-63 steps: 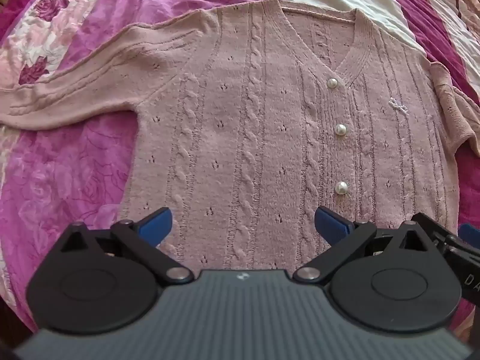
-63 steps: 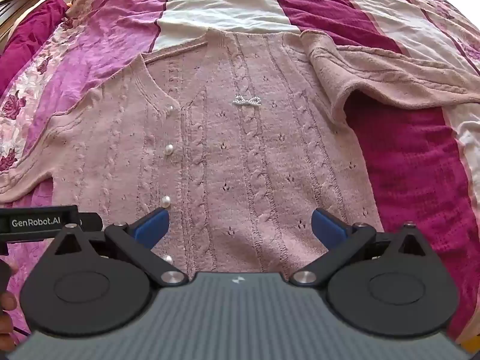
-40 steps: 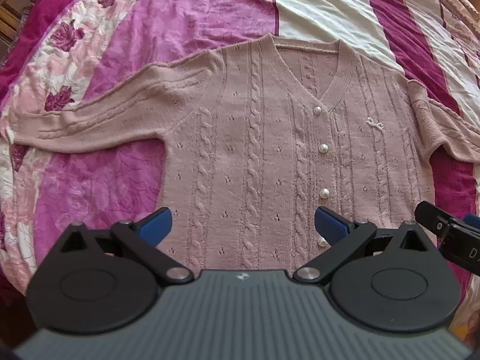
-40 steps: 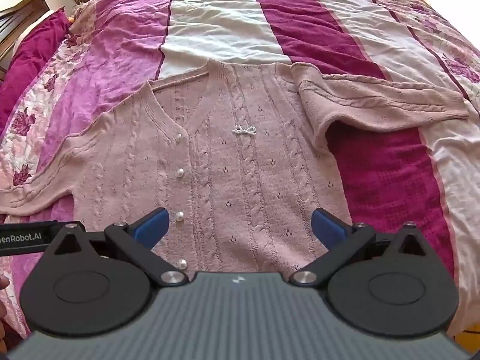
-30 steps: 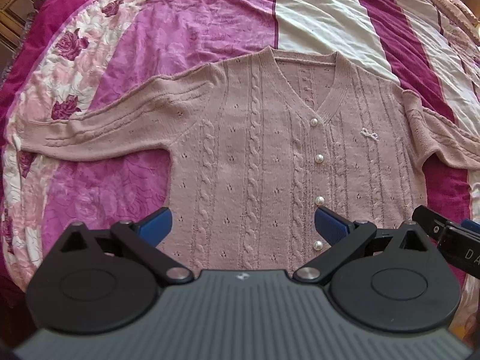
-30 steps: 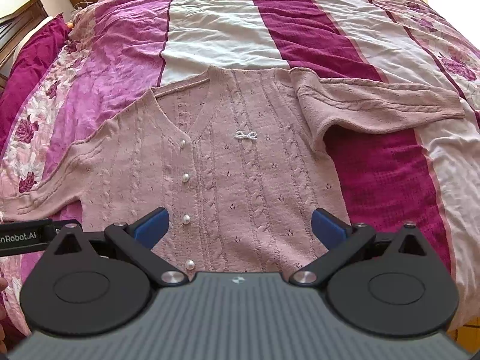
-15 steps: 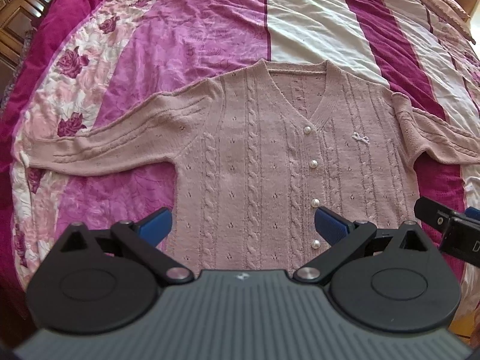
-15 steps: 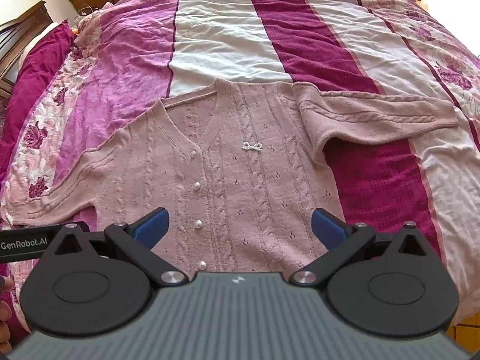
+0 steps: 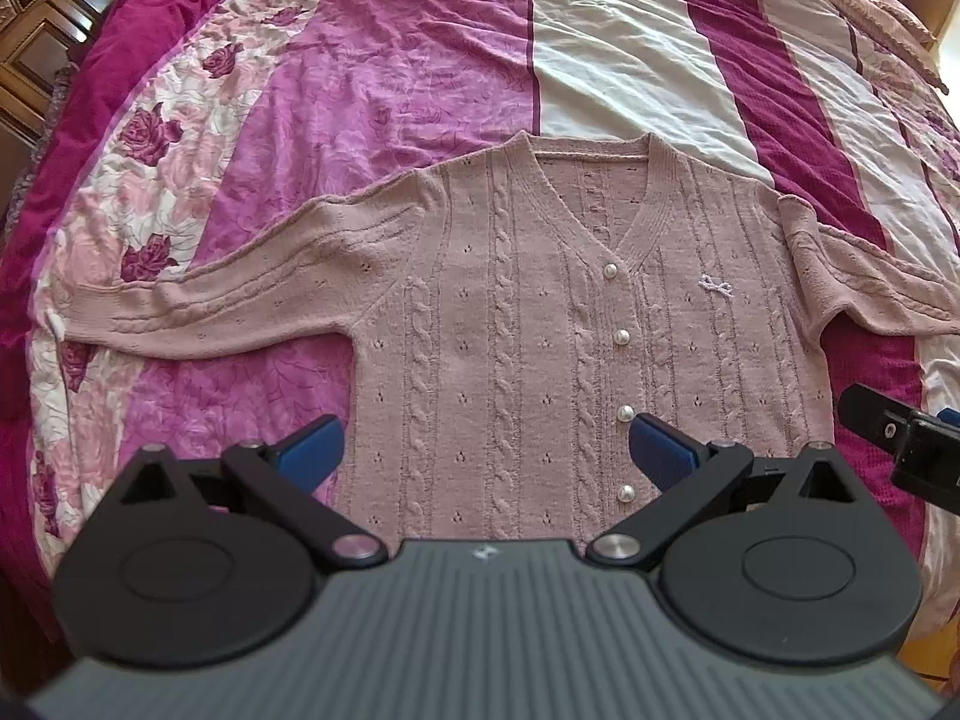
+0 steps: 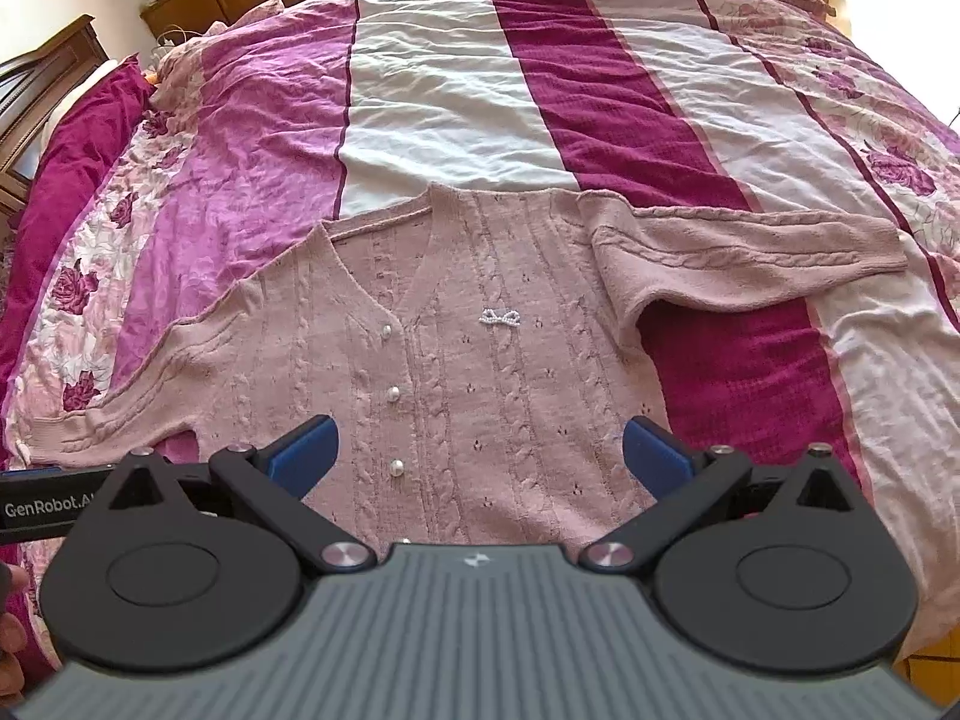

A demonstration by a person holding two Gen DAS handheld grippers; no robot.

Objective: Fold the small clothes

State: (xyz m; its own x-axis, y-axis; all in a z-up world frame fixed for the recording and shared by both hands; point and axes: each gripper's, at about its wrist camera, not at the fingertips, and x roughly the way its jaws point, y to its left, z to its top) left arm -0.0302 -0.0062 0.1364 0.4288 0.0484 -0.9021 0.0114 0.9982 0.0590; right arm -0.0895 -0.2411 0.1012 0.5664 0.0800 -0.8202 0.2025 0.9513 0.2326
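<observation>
Cardigan (image 9: 510, 330): lay buttoned, face up, sleeves spread on the bedspread (image 9: 390, 78), ready for folding.
Left gripper (image 9: 483, 450): spread apart, empty.
Right gripper (image 10: 480, 450): likewise.

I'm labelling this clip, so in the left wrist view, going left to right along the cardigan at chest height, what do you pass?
Left sleeve cuff → cable-knit sleeve → pearl button → small beaded bow → the other sleeve, running off the frame's right edge.
</observation>
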